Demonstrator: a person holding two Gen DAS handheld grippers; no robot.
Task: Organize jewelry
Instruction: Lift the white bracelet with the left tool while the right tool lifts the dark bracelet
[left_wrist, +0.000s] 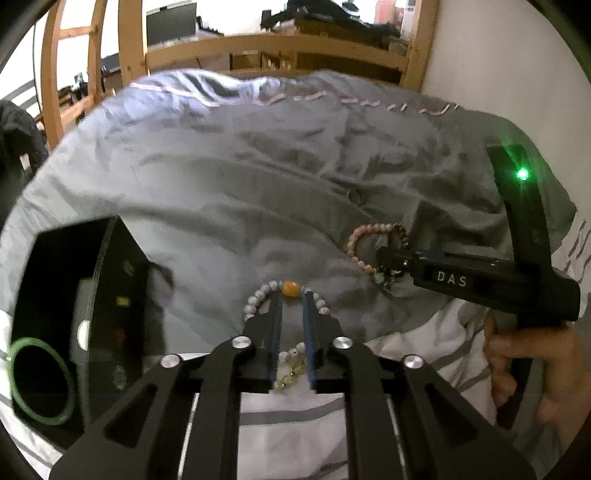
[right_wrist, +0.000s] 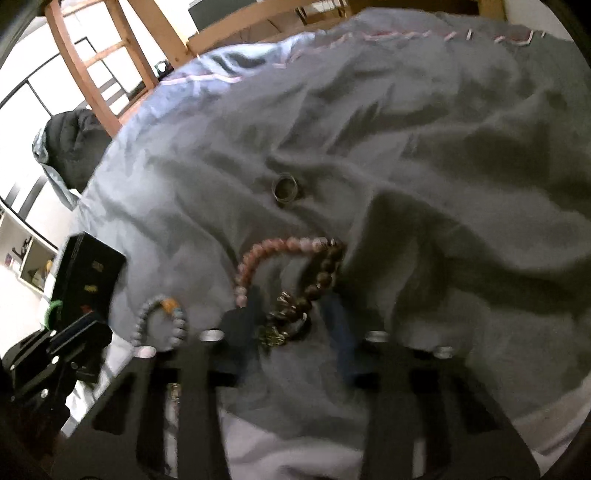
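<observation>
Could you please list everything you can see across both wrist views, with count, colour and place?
grey-white bead bracelet: one, grey-white with an orange bead, on the duvet between the left gripper's fingers.
pink bead bracelet: one, pink, on the duvet ahead of the right gripper.
brown bead bracelet: one, dark brown, touching the pink one.
ring: one, dark metal, farther up the duvet.
jewelry box: one, black, at the left.
green bangle: one, green, at the box.
duvet: one, grey, over the bed.
bed frame: one, wooden, behind.
left gripper: one, black, open.
right gripper: one, black, open.

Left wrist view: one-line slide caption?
Left gripper open astride a grey bead bracelet on the duvet; right gripper at the pink bracelet.
</observation>
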